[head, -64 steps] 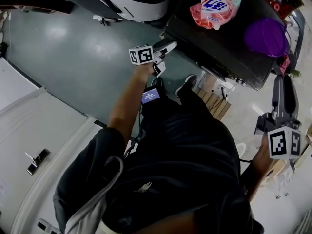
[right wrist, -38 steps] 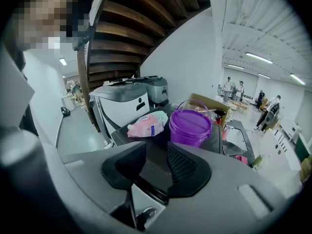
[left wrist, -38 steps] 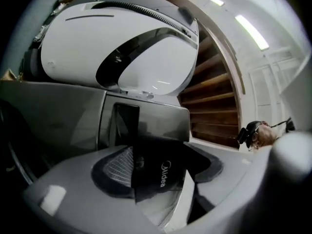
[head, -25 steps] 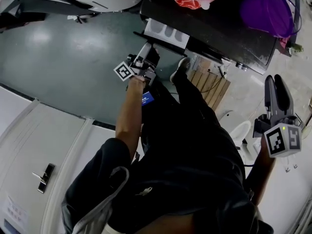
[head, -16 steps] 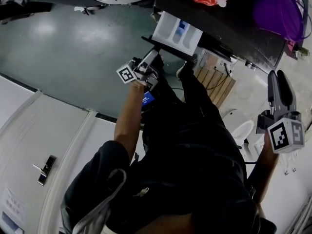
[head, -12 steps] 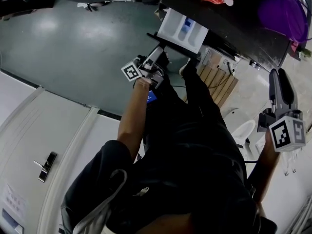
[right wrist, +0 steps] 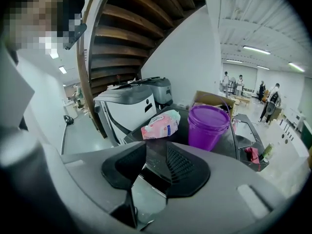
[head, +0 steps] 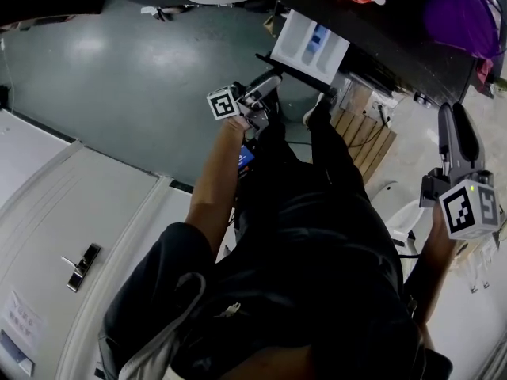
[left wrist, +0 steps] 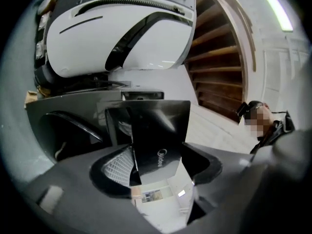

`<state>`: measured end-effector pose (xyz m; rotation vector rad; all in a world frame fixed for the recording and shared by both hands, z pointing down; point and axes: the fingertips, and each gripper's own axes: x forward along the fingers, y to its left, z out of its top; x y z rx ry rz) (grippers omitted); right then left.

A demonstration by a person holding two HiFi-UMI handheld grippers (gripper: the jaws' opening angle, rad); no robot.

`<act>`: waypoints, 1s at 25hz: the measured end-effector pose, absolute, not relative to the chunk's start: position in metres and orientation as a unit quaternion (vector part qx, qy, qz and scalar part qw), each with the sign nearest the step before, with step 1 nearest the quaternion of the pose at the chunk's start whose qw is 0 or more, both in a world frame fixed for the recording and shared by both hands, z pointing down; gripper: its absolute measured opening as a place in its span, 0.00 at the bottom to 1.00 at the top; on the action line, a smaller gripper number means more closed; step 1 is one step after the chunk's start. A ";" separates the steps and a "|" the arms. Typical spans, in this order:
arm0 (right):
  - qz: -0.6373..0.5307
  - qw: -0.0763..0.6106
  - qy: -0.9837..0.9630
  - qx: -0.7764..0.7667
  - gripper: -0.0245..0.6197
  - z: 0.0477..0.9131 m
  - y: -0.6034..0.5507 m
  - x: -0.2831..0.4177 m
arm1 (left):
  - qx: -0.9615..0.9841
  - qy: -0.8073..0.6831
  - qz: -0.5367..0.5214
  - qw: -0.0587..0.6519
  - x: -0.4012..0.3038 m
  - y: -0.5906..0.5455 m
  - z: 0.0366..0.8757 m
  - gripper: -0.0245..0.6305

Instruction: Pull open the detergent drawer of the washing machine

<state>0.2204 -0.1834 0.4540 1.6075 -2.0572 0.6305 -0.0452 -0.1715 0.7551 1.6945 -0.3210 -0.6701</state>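
While the detergent drawer stands pulled out, your left gripper sits loose at its front.
Its jaws have just been opening and are spread on either side of the drawer's black front panel, pads off it. The white tray juts from the front of the washing machine towards you. Your right gripper is well off to the side, its jaws a little apart with nothing between them.
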 end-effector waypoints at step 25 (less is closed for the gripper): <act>0.147 0.067 -0.782 0.602 0.22 0.353 -0.146 0.175 | 0.888 -0.215 -0.077 0.398 -0.198 -0.167 0.585 0.55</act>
